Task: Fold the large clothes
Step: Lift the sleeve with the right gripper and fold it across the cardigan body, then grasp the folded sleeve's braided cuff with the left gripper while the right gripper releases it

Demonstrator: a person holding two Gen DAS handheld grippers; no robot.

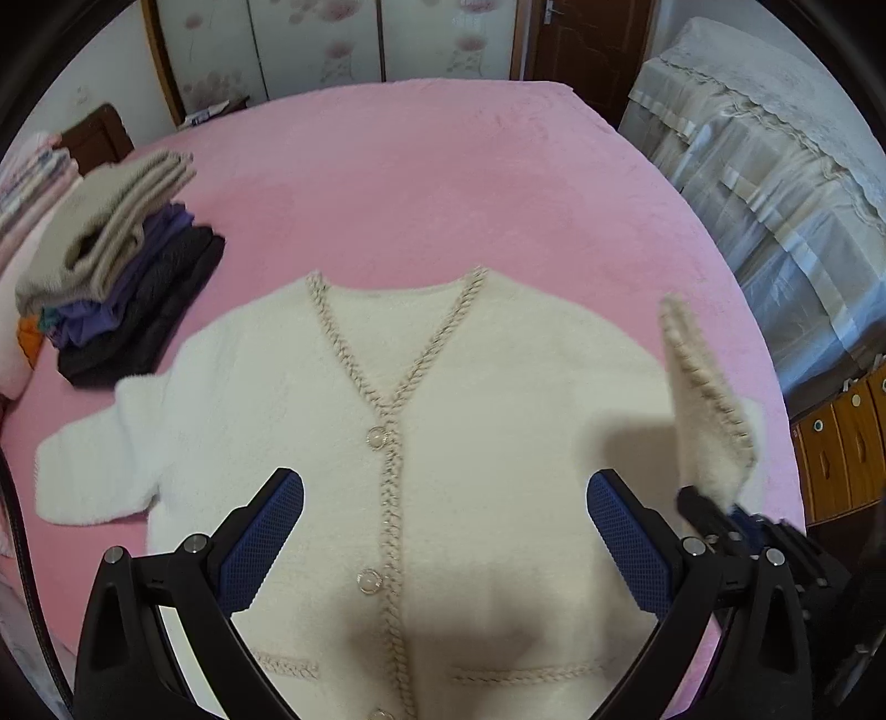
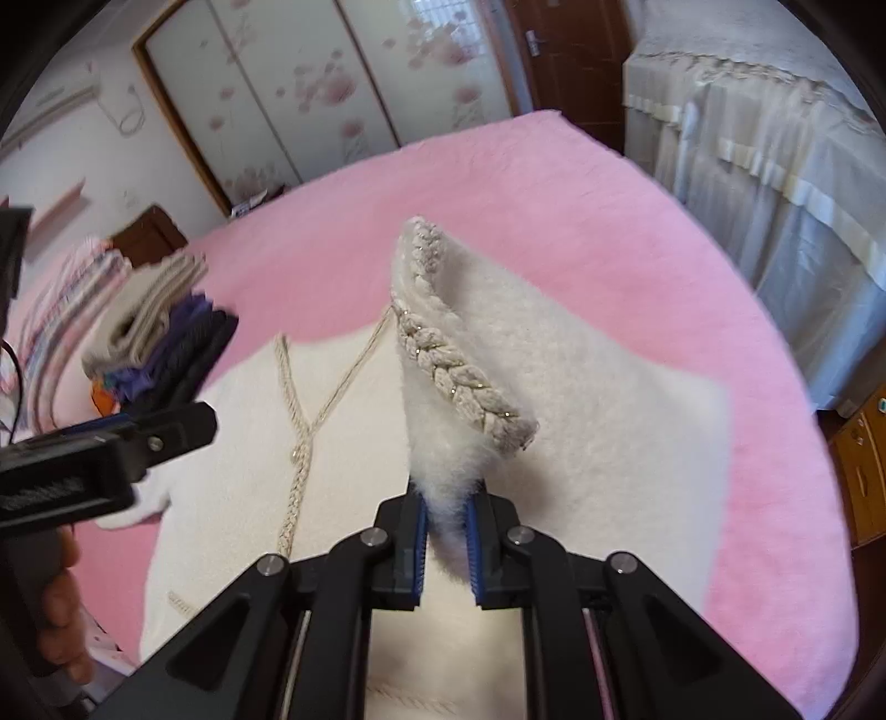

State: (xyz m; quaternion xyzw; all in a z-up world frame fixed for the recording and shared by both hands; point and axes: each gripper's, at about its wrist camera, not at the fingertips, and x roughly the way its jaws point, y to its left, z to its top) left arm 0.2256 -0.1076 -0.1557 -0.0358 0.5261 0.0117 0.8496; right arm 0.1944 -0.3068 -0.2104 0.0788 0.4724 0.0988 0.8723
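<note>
Right wrist view: right tool (image 2: pixel 446 529) clamped on the cuff end of a white cardigan (image 2: pixel 232 454) sleeve (image 2: pixel 470 360), lifted and upright over the garment's right side. Left wrist view: left tool (image 1: pixel 446 520) held above cardigan front, fingers wide apart, gripping nothing. Cardigan flat, buttoned, on pink bed (image 1: pixel 443 183). Folded clothes pile (image 1: pixel 122 266) near the bed's left edge.

There's a bed with a fuzzy pink blanket (image 1: pixel 443 183), and a stack of folded clothes (image 1: pixel 122 266) sits at its left side, beige on top, purple and black under it. Behind it are floral sliding wardrobe doors (image 2: pixel 310 94), a brown door (image 1: pixel 587 39), and lace-covered furniture (image 1: pixel 775 166) on the right.
</note>
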